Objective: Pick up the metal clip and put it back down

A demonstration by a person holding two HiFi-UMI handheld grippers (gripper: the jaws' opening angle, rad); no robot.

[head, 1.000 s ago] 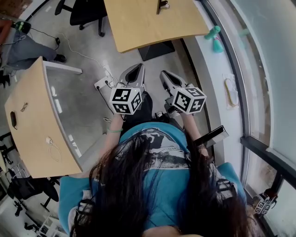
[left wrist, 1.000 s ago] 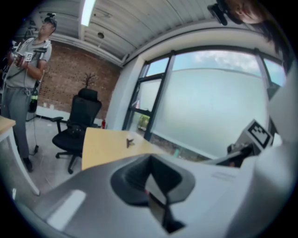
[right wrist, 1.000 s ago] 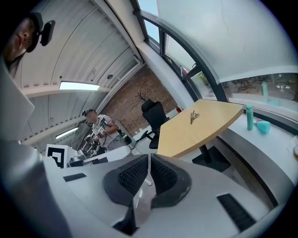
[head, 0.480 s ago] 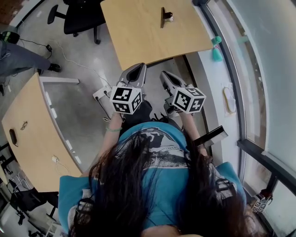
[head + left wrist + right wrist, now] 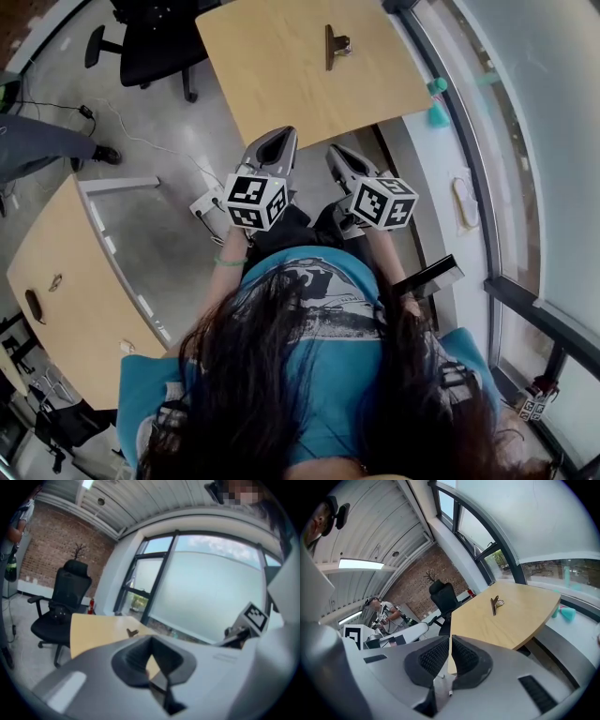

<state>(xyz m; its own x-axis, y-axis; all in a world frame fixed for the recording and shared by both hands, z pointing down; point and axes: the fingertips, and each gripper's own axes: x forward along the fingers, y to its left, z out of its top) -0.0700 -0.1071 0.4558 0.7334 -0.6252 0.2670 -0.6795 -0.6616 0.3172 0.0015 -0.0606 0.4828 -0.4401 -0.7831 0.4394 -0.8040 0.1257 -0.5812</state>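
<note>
The metal clip [image 5: 335,44] lies on the far half of a light wooden table [image 5: 281,75], dark handle to the left and shiny part to the right. It appears small in the left gripper view [image 5: 132,632] and in the right gripper view [image 5: 496,604]. My left gripper [image 5: 275,142] and right gripper [image 5: 337,157] are held side by side in front of my body, short of the table's near edge and well away from the clip. Both sets of jaws stand together with nothing between them [image 5: 151,644] [image 5: 450,638].
A black office chair [image 5: 150,42] stands at the table's far left. A second wooden table [image 5: 56,281] is on my left, and a white power strip [image 5: 208,202] lies on the floor. A window ledge with a teal object [image 5: 436,103] runs along the right. A person [image 5: 37,150] is at far left.
The table with the clip has slid further into the head view, toward me. Both grippers keep their place in front of me, jaws unchanged.
</note>
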